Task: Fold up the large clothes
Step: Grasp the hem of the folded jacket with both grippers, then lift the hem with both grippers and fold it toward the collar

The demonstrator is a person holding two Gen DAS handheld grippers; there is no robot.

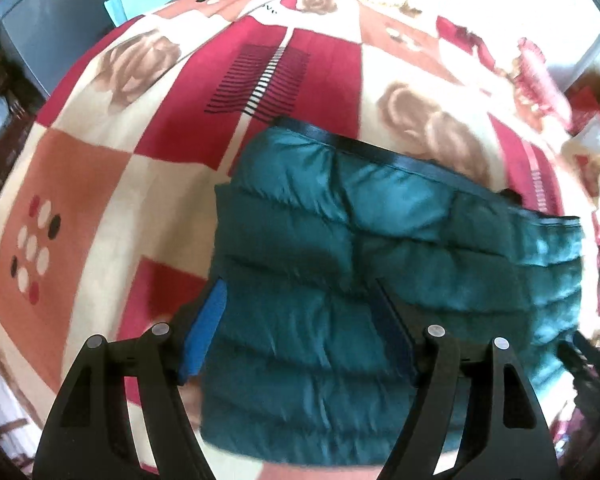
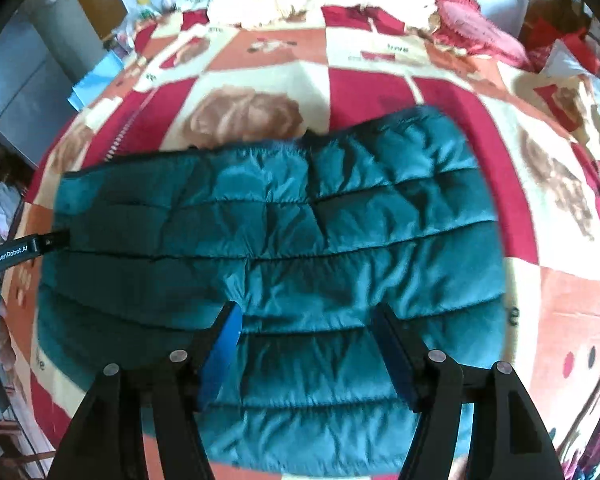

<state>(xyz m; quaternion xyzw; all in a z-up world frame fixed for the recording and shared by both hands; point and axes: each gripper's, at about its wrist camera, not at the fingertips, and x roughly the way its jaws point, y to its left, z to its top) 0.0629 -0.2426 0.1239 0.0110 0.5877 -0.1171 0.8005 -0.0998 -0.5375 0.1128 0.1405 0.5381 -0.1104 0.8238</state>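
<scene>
Two grippers hover over a teal quilted jacket (image 2: 276, 264) folded into a wide band on a bed blanket (image 1: 100, 184) of red, cream and orange squares. Left gripper (image 1: 300, 316): fingers apart, pads clear of the fabric, jacket filling the view from centre toward 4 o'clock. Right gripper (image 2: 306, 328): fingers likewise apart above the jacket's middle, gripping nothing. At 9 o'clock in the right view, the other gripper's black finger (image 2: 40, 245) reaches the jacket's edge.

Both tools (image 1: 300, 320) (image 2: 306, 336) open, angled downward
</scene>
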